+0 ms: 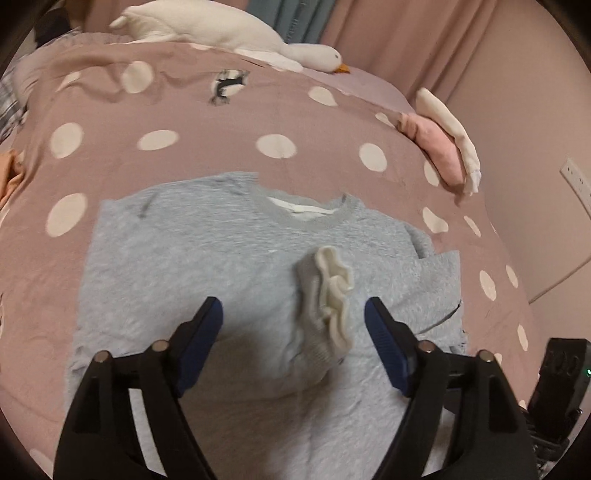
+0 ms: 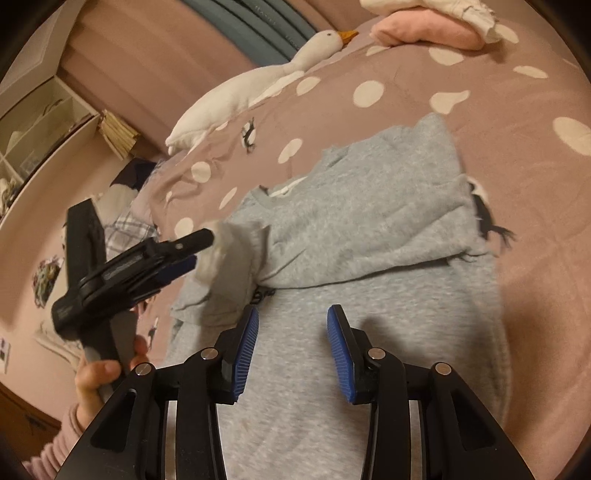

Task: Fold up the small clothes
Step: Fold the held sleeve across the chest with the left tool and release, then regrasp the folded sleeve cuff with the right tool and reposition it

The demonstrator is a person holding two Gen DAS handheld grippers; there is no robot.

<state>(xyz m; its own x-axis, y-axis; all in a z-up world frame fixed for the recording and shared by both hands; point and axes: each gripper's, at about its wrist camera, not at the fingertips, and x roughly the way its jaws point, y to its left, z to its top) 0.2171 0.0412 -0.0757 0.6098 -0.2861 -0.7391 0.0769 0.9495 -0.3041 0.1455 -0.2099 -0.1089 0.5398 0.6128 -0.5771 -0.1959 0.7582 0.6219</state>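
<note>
A grey sweatshirt (image 1: 192, 258) lies on the polka-dot bed cover, collar away from me, with one sleeve folded across the chest (image 2: 369, 229). The sleeve's cuff (image 1: 328, 306), turned to show its cream lining, lies between my open left gripper's (image 1: 293, 306) fingers, which hover just above it. In the right wrist view the left gripper (image 2: 199, 247) is seen from the side next to that cuff (image 2: 236, 251). My right gripper (image 2: 293, 314) is open and empty above the sweatshirt's lower body.
A white goose plush (image 1: 229, 33) lies along the far edge of the bed. Folded pink and white clothes (image 1: 443, 147) sit at the far right. A shelf (image 2: 40, 122) stands by the wall. The pink dotted cover (image 1: 166, 140) surrounds the sweatshirt.
</note>
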